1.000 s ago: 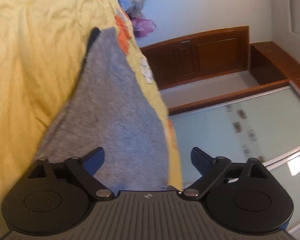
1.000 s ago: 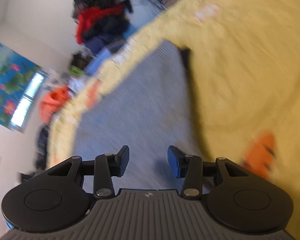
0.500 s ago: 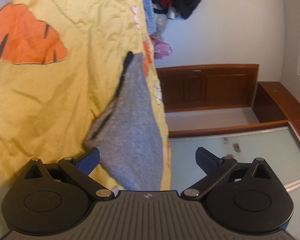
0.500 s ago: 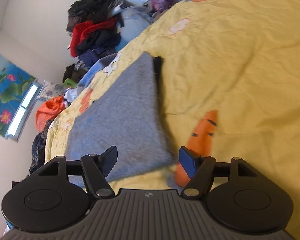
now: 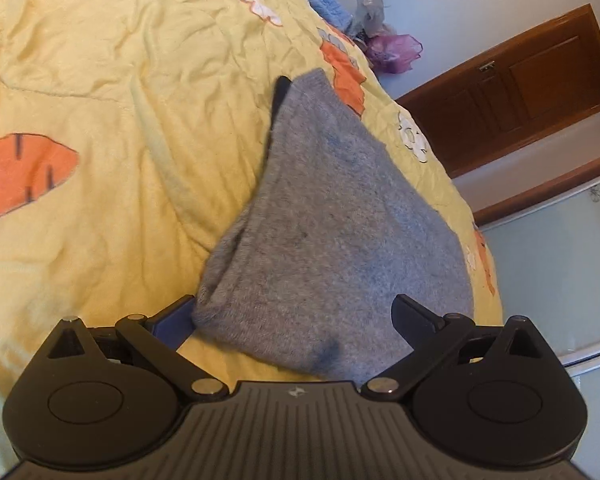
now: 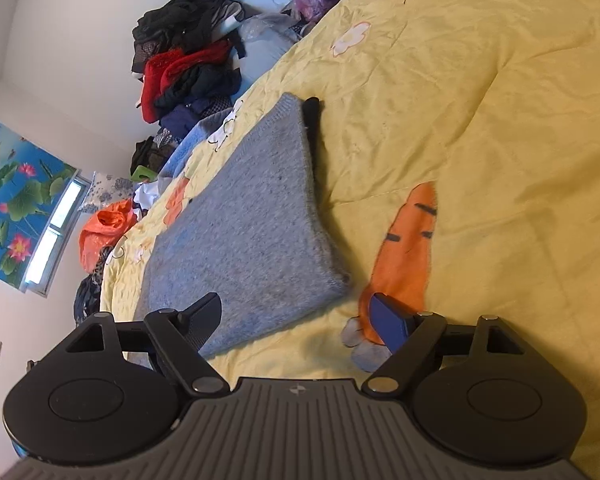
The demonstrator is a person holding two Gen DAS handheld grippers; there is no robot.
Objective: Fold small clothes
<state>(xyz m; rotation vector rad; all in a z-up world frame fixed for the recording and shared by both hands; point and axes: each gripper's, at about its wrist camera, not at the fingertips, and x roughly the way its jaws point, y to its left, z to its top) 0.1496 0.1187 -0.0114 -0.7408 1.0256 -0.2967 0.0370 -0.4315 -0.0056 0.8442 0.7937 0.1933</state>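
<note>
Grey knit garment (image 5: 332, 216) is lying folded flat on the yellow quilt (image 5: 120, 80), right along the bed's edge, with a thin dark strip (image 5: 280, 92) poking out from under its far end. In the right wrist view the same knit (image 6: 252, 224) has plenty of bare quilt (image 6: 480, 100) open on 1 side, while the other side drops off the bed pretty quickly.

Left gripper (image 5: 296, 320) hangs over the near end of the knit with its jaws spread as wide as they go, nothing pinched between them. Right gripper (image 6: 300, 320) sits just off the near corner, jaws opening, with only the corner of the knit and quilt showing between the fingers; the pads aren't pressing on anything.

Quilt is wrinkly, with orange carrot patches (image 6: 408, 252) and little white flowers. Beyond the bed there's a big clothes heap (image 6: 188, 52) against the white wall, an orange bag (image 6: 104, 232), a lotus poster (image 6: 16, 196), and a wooden cabinet (image 5: 520, 88) in the left view.
</note>
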